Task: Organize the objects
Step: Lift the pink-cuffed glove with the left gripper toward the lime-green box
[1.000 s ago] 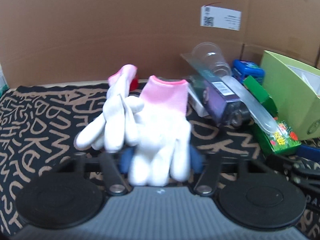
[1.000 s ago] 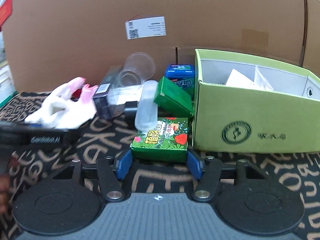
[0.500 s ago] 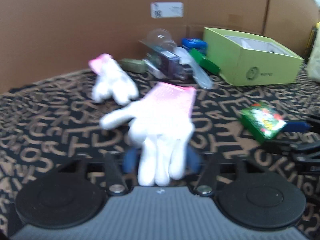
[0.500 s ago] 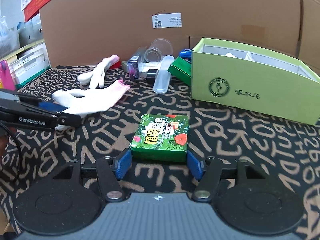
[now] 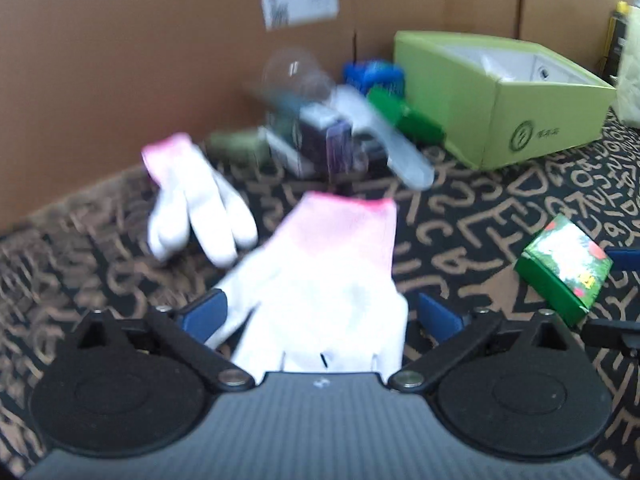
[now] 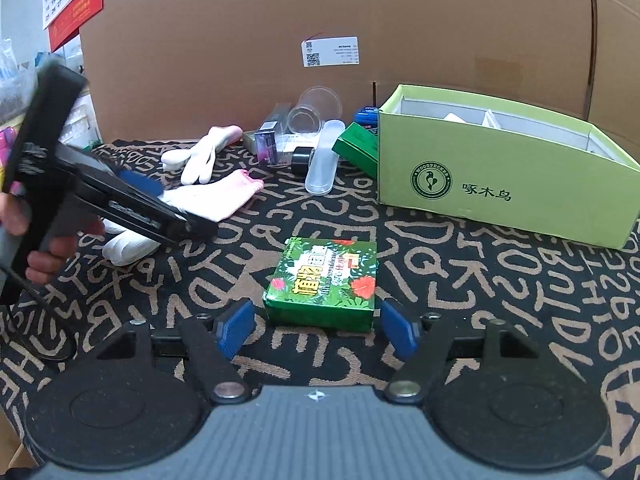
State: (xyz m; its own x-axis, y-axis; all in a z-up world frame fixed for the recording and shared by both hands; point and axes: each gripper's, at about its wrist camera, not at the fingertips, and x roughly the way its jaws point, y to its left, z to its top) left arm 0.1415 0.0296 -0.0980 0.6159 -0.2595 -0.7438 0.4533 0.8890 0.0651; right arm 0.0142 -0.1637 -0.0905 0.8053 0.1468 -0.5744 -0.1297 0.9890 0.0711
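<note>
— Two things sit between two pairs of jaws right now. Which matters first?

— On the left side, the white knit glove with a pink cuff (image 5: 320,280). It lies on the black cloth with tan letters (image 5: 480,216), its finger end toward the left gripper (image 5: 320,314) and its cuff pointing away toward the clutter at the back. So its long axis runs straight out along the line of the jaws.

— Is it pinched?

— No. The left jaws are opening, already spread wide, and the blue pads (image 5: 204,314) stand clear of the fabric on either side. The glove looks let go, lying limp between them.

— And the right side?

— The small green carton printed with red flowers (image 6: 324,280) lies flat just ahead of the right gripper (image 6: 316,328). Those jaws are opening too, and the pads stand off both of its near corners, so nothing is squeezed. Its broad face is up.

— Which hand is nearer what?

— Each to its own: left to the glove, right to the carton. The second white glove (image 5: 196,216) lies farther back on the left. The open light-green cardboard box (image 6: 500,184) stands beyond the carton to the right, so the right hand seems better placed for it.

— How does the glove look?

— Soft, flat, slightly blurred in the left view.
</note>
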